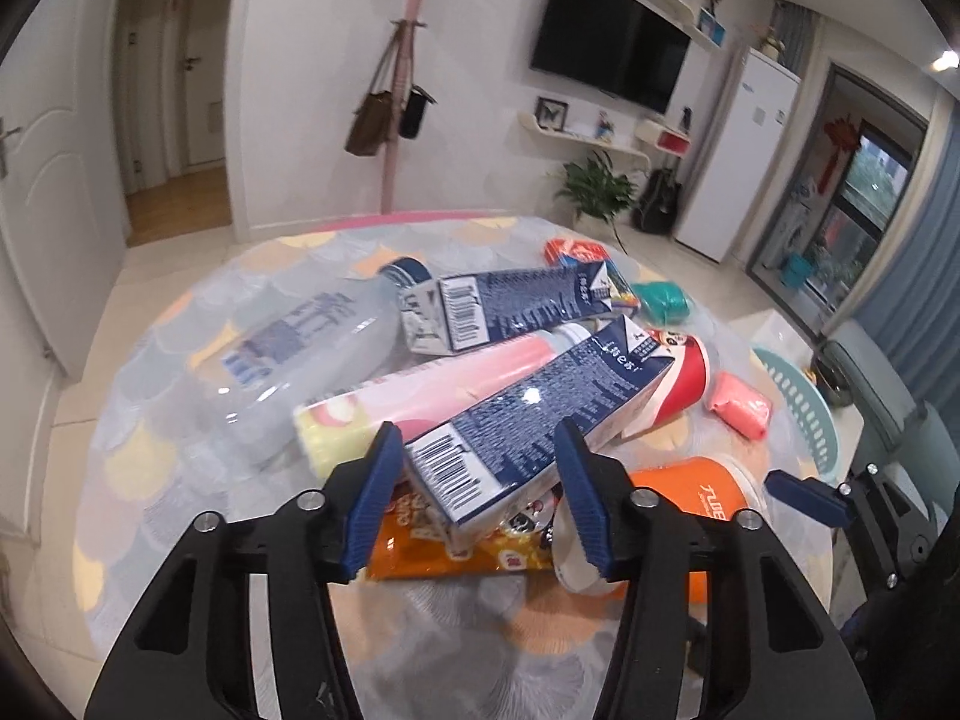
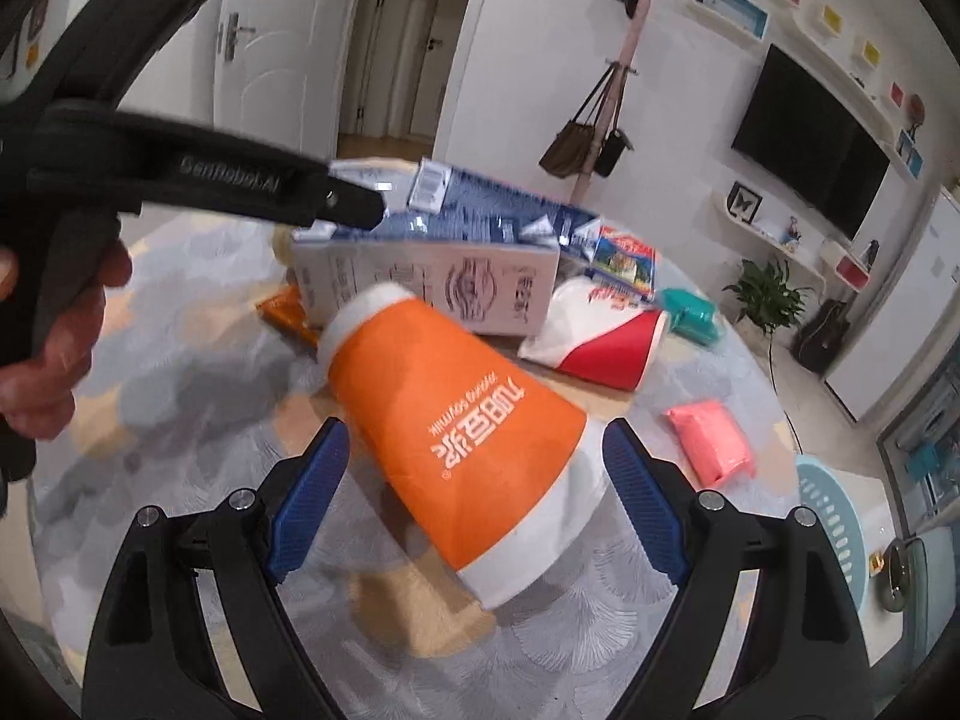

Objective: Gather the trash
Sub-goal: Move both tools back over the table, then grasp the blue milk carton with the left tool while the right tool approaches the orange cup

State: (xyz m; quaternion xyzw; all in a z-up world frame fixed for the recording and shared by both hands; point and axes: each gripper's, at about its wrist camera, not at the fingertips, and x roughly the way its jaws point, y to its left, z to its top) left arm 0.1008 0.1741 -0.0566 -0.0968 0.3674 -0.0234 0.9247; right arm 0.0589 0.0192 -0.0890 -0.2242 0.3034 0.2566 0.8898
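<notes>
round table: two blue cartons, left gripper astride one; right gripper gapes around one orange cup.

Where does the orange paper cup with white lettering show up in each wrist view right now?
Left wrist view: orange paper cup lies at lower right, mostly hidden behind the left tongs' right finger.
Right wrist view: it fills the centre, on its side between the open right tongs.
Shared landmark: the red-and-white paper cup, just beyond it.

Wall television, coat stand, potted plant
</notes>
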